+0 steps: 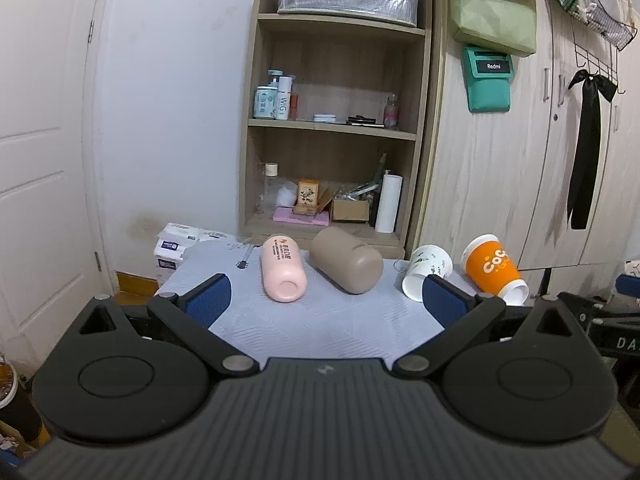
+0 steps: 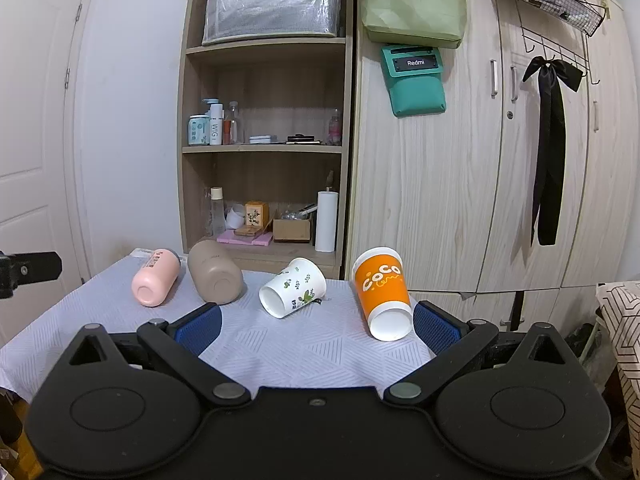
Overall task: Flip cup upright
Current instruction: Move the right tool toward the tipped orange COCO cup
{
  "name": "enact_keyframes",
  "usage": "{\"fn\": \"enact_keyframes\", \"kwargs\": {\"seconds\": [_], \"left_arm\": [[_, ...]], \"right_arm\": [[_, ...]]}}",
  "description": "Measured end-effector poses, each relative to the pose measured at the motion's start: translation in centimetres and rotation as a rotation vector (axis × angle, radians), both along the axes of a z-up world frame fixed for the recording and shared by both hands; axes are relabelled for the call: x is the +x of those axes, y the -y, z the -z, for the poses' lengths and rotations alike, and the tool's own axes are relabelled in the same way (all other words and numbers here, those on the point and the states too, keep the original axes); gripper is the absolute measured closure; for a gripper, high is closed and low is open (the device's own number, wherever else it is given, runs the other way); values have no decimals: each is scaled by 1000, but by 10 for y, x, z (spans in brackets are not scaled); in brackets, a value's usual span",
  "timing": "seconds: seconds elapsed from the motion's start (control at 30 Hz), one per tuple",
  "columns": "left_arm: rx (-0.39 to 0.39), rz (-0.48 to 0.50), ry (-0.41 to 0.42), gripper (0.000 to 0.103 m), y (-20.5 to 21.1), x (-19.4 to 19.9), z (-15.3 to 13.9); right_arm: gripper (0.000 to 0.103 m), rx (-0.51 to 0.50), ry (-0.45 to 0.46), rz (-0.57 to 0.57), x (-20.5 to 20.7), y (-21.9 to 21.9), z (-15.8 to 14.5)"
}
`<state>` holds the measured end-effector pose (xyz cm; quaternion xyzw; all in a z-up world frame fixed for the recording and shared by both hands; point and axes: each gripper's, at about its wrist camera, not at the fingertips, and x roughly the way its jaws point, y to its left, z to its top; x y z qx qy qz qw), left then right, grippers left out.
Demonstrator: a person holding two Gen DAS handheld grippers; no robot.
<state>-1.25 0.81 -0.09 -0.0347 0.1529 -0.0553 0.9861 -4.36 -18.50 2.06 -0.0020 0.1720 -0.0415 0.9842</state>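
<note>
While you hold both claws short of surface (image 2: 280, 344), four cups lie on their sides. Landmark: taupe cup (image 1: 346, 259). Pink cup (image 1: 282, 267) just left of it; white floral cup (image 1: 426, 271) to its right; orange cup (image 1: 494, 273) beyond that (rightmost). Your left claw (image 1: 326, 298) released, gripping nothing, near side of taupe cup. Your right claw (image 2: 316, 326) released too, orange cup just inside its right finger.

Even, soft indoor light; sharp focus, fisheye-bent edges.
</note>
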Motion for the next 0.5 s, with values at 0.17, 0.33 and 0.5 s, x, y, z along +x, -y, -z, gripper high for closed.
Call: {"fn": "enact_keyframes", "kwargs": {"seconds": [0.17,0.33,0.5], "left_arm": [[-15,-10,-23,0,-3,5,4],[-4,-15,-32,0,-3,6,7],[28,-31,-59,0,-1,10,10]], "right_arm": [[0,-1,-5,0,0,0,1],[0,3,-12,3,1,0,1],[0,1,-22,1,2,-1,3]]}}
